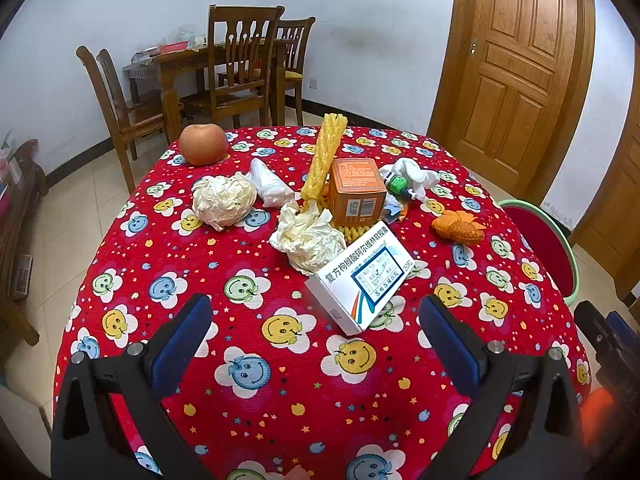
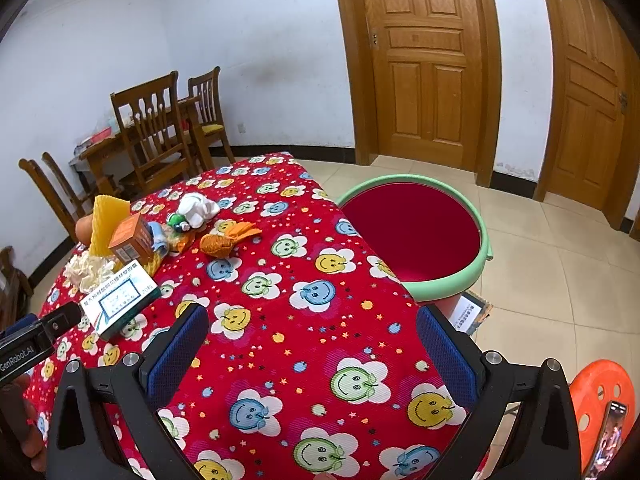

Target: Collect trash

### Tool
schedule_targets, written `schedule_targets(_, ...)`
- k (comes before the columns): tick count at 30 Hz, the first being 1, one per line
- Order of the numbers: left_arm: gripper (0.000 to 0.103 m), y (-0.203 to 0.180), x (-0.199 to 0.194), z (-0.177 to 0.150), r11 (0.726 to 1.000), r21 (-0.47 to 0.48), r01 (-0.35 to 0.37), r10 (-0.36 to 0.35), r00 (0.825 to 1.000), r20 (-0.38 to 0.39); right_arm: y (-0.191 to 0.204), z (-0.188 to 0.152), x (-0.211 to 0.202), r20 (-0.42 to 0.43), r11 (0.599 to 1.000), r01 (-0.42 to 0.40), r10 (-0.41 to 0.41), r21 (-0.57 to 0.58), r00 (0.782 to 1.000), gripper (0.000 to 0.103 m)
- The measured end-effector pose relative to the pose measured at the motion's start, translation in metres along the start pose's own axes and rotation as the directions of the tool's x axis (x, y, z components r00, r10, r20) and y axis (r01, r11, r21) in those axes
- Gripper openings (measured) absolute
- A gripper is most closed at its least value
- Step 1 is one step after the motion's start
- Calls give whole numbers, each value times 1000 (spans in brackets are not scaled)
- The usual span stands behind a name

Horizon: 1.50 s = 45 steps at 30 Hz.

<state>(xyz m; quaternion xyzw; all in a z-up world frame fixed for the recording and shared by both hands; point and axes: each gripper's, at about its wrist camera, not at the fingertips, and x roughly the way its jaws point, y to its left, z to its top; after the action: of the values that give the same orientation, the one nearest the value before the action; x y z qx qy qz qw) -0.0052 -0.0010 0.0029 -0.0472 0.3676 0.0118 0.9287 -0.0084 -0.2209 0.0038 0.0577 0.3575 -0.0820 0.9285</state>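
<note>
A red smiley-flower tablecloth (image 1: 280, 360) covers the table. On it lie two crumpled paper balls (image 1: 224, 199) (image 1: 308, 240), a white plastic wrapper (image 1: 270, 184), a yellow foam net (image 1: 324, 156), an orange box (image 1: 356, 192), a white medicine box (image 1: 360, 280) (image 2: 120, 300), a white rag with a green cap (image 1: 404, 180) and orange peel (image 1: 458, 228) (image 2: 226, 240). My left gripper (image 1: 316, 316) is open, just short of the medicine box. My right gripper (image 2: 312, 328) is open over bare cloth near the right edge.
An apple (image 1: 203, 144) sits at the far left corner. A green-rimmed red basin (image 2: 416, 232) stands beside the table's right edge. An orange stool (image 2: 600, 400) is at lower right. Wooden chairs (image 1: 240, 64) and doors (image 2: 424, 60) stand behind.
</note>
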Motion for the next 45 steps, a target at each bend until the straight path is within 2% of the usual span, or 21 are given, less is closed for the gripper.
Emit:
schedule_targets(26, 102, -3, 12, -3, 1000, 7, -7, 7, 1000, -28, -5, -2, 9, -23, 1000, -4, 5, 25, 1000, 103)
schedule_targets(42, 101, -4, 59, 9, 999, -23, 22, -25, 991, -131, -11, 14, 38, -65, 994, -83, 87, 66, 994, 103)
schedule_targets(45, 96, -4, 68, 9, 998, -43, 46, -52, 986, -158, -9, 18, 44, -76, 994, -89, 93, 57, 993, 103)
